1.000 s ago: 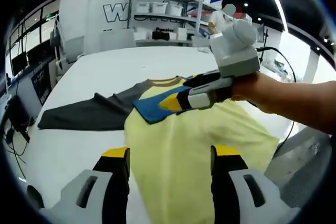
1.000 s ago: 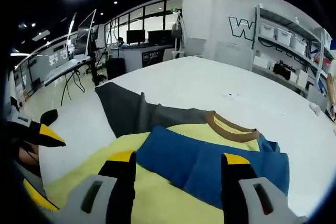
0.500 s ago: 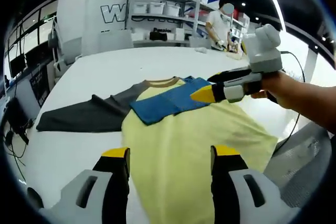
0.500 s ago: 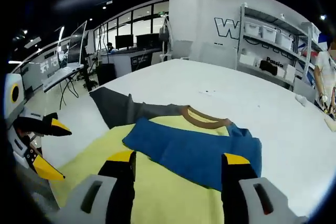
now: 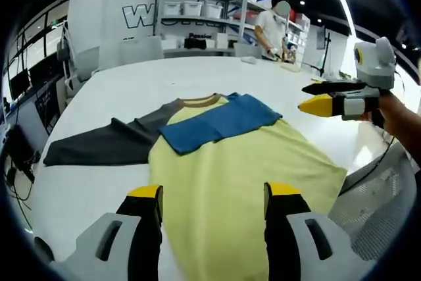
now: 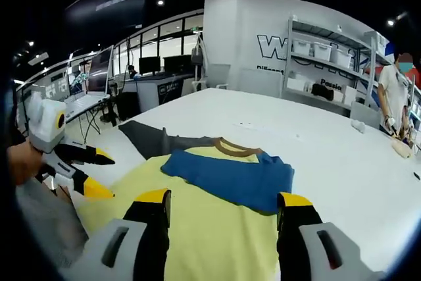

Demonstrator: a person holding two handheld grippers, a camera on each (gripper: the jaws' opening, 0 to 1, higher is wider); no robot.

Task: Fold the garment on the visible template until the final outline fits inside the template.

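Shirt [image 5: 223,162] laid flat on surface [image 5: 164,77] | blue sleeve [image 5: 217,123] folded across chest | left tool [image 5: 212,197] and right tool [image 6: 223,203] held open, empty

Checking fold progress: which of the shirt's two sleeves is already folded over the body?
The blue sleeve: it lies across the yellow body just below the collar. The grey sleeve is spread flat on the white table, out to the side.

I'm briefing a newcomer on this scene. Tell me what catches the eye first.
The yellow shirt lies flat on the white table, spread out ahead of both grippers. Its blue sleeve is folded across the chest just below the brown collar, while the grey sleeve lies stretched out to the side. Both grippers hover open above the table, holding nothing.
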